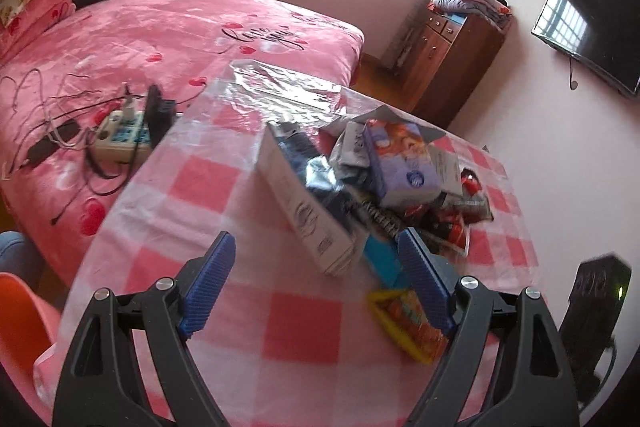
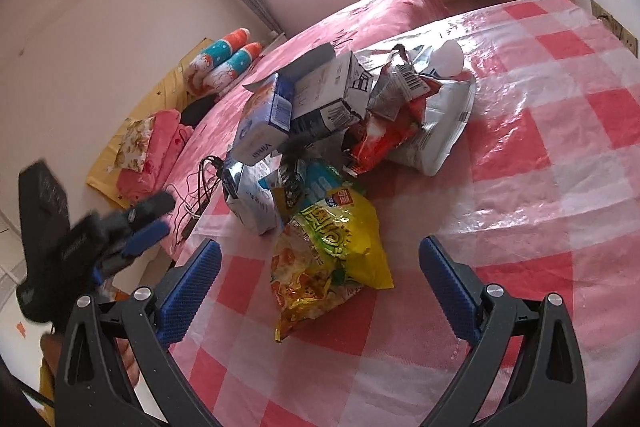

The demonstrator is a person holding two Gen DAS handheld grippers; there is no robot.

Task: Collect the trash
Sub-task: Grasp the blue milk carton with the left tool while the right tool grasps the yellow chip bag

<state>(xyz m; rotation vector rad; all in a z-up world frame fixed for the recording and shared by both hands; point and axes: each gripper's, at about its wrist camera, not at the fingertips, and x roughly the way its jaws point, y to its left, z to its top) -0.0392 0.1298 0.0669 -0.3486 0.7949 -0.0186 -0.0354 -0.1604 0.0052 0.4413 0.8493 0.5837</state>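
A pile of trash lies on a table with a pink-and-white checked cloth (image 1: 208, 187). In the left wrist view the pile holds a long white carton (image 1: 304, 203), a purple tissue box (image 1: 400, 163), red wrappers (image 1: 460, 223) and a yellow snack bag (image 1: 404, 319). My left gripper (image 1: 316, 247) is open and empty just short of the carton. In the right wrist view the yellow snack bag (image 2: 340, 247) lies nearest, with a blue-white box (image 2: 264, 123), a grey carton (image 2: 332, 95) and red wrappers (image 2: 376, 139) behind. My right gripper (image 2: 320, 255) is open and empty, its jaws either side of the bag. The left gripper (image 2: 144, 227) appears blurred at left.
A bed with a pink cover (image 1: 140, 39) stands beside the table, with a power strip and cables (image 1: 120, 135) on it. A wooden cabinet (image 1: 452, 59) and a wall TV (image 1: 588, 31) are at the right. An orange chair (image 1: 20, 315) is at lower left.
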